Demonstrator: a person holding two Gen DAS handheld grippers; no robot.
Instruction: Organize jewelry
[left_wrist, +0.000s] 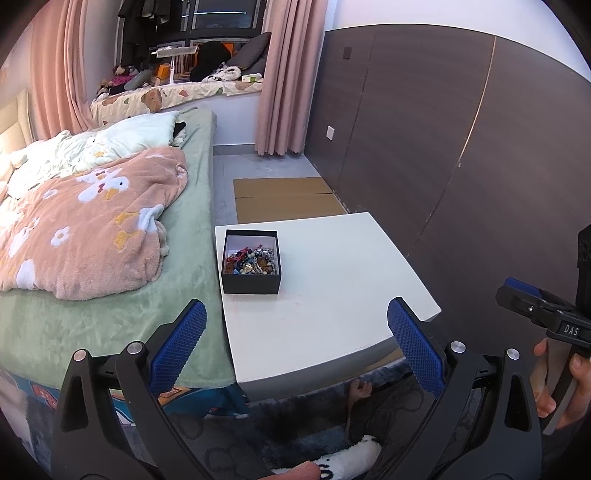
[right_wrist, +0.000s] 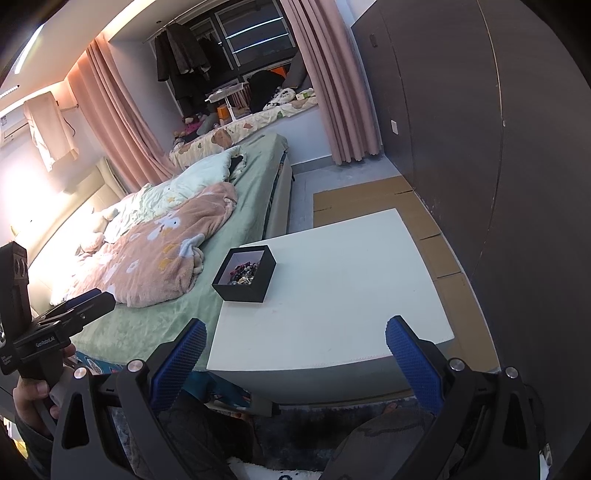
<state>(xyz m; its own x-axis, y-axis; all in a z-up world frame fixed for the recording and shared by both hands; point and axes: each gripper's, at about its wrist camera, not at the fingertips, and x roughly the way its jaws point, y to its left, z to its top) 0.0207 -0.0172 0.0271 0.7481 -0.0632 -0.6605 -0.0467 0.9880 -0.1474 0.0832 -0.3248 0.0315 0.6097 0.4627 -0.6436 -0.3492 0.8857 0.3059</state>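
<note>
A black open box (left_wrist: 251, 275) holding a tangle of beaded jewelry (left_wrist: 252, 260) stands on the far left part of a white table (left_wrist: 332, 295). It also shows in the right wrist view (right_wrist: 245, 284), with the jewelry (right_wrist: 243, 275) inside and the table (right_wrist: 351, 295) under it. My left gripper (left_wrist: 297, 334) is open and empty, held back over the table's near edge. My right gripper (right_wrist: 295, 343) is open and empty, also short of the near edge. Each gripper shows at the side of the other's view, the right one (left_wrist: 532, 306) and the left one (right_wrist: 85, 302).
A bed (left_wrist: 110, 258) with a green sheet and a pink blanket (left_wrist: 85, 229) runs along the table's left side. A dark wooden wall (left_wrist: 461, 147) is at the right. Flat cardboard (left_wrist: 284, 199) lies on the floor beyond the table. My feet (left_wrist: 360, 389) are under the table's near edge.
</note>
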